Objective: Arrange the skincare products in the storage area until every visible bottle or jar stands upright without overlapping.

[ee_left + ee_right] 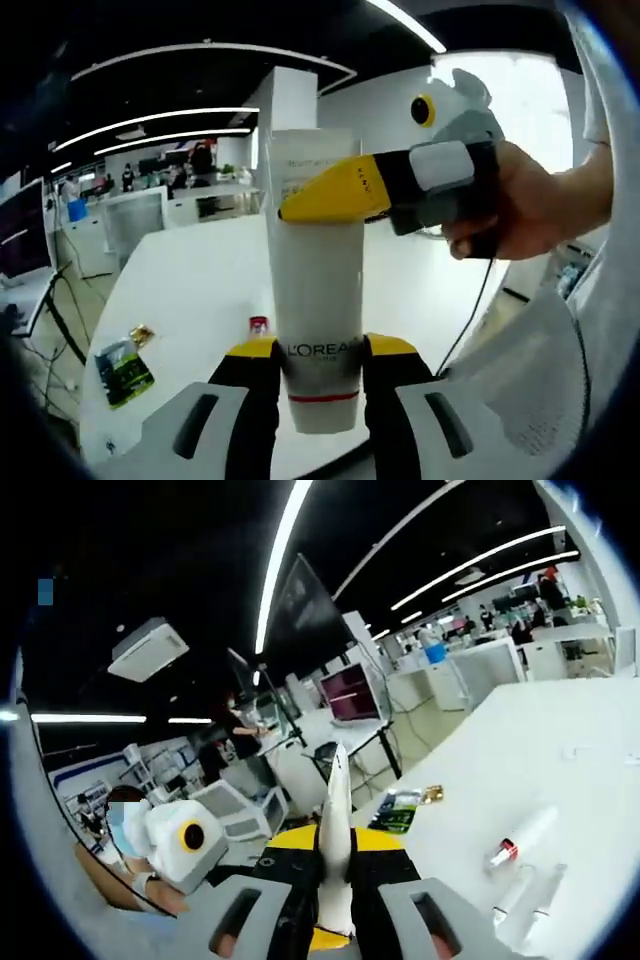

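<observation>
Overhead, both grippers pinch one white tube (315, 300) above the table (190, 290).
Left gripper (318, 372) clamps its cap end; right gripper (333, 880) squeezes the flat end.

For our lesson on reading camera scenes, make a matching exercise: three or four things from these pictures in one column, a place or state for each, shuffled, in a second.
Things:
1. L'Oreal tube
2. Green sachet
3. Red-banded tube
4. Right gripper

Places or states:
A. Lying flat near the white table's edge
B. Lying on its side on the table
C. Held off the table between the left gripper's fingers
D. In a person's hand, fingers clamped on the tube's upper end

Pairs: 1-C, 2-A, 3-B, 4-D
</observation>
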`<state>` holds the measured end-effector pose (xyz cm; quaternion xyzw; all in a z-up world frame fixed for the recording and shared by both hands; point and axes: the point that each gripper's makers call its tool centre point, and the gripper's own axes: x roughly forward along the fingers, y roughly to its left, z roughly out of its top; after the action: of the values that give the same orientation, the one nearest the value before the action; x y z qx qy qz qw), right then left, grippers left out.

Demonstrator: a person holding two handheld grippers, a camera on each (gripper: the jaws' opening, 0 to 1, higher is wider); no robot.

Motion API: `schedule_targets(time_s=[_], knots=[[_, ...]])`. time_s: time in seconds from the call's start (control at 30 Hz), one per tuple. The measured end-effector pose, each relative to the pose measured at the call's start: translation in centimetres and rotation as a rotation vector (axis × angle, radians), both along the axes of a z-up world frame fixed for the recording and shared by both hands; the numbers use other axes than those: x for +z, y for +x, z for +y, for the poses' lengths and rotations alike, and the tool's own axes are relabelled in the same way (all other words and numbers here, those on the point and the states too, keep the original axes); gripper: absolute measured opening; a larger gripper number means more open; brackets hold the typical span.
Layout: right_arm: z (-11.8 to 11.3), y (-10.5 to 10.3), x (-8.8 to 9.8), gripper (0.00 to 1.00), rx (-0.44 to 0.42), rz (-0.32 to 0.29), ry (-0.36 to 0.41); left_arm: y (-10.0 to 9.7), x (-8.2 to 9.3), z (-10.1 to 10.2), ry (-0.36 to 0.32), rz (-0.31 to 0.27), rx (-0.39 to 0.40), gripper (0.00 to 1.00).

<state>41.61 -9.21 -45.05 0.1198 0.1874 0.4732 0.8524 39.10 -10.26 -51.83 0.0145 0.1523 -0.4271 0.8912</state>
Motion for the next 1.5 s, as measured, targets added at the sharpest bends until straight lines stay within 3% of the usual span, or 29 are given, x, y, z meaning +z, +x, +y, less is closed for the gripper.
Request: schedule_targets(time_s=[0.1,0.23,0.33,0.37,0.47,0.6,0.7,0.83,0.93,1.03,1.13,1.2,1.33,1.4,1.5], knots=[[0.3,-1.0,0.3,0.02,0.124,-0.013,-0.008,-0.8,1.3,-0.8,-0.092,0.002,-0.072,0.32],[0.8,-2.9,0.5,0.02,0.282,-0.008,-0.001,-2.2,2.1,-1.6,-0.154,0.03,-0.157,0.36],[1.4,-4.4,0.9,0.02,0.38,-0.02,0.026,-2.9,2.9,-2.0,-0.215,0.041,-0.208,0.33],[1.8,-5.4,1.0,0.03,0.438,0.001,0.042,-3.1,3.2,-2.0,-0.232,0.044,-0.221,0.31],[2.4,-5.9,1.1,0.03,0.482,-0.029,0.028,-3.6,3.2,-1.8,-0.253,0.074,-0.252,0.25],[2.6,-5.5,1.1,0.05,0.502,-0.009,0.055,-3.4,3.3,-1.4,-0.273,0.085,-0.222,0.22],[2.6,-5.6,0.8,0.07,0.518,0.016,0.042,-3.4,3.0,-1.5,-0.247,0.08,-0.212,0.21],[2.2,-5.8,-0.4,0.11,0.537,0.016,-0.043,-3.1,1.5,-1.5,-0.132,0.043,-0.188,0.17],[1.6,-5.6,-0.7,0.14,0.552,-0.042,-0.141,-2.9,0.8,-1.6,-0.079,0.038,-0.176,0.15],[1.0,-5.5,-0.8,0.14,0.578,-0.063,-0.212,-2.9,0.4,-1.6,-0.052,0.037,-0.171,0.14],[0.2,-5.8,-1.2,0.13,0.647,-0.136,-0.335,-3.1,-0.1,-1.8,-0.022,0.04,-0.19,0.13],[-0.2,-6.7,-1.2,0.11,0.744,-0.203,-0.403,-3.8,-0.8,-2.1,0.027,0.037,-0.229,0.13],[-0.7,-8.8,-2.5,0.06,0.894,-0.166,-0.519,-5.3,-2.1,-2.9,0.124,0.001,-0.316,0.13],[-0.7,-9.3,-3.5,0.06,0.918,-0.163,-0.582,-5.7,-2.5,-3.3,0.148,-0.004,-0.331,0.13],[-0.2,-9.8,-4.6,0.07,0.919,-0.162,-0.59,-6.0,-2.7,-3.4,0.166,-0.011,-0.348,0.13]])
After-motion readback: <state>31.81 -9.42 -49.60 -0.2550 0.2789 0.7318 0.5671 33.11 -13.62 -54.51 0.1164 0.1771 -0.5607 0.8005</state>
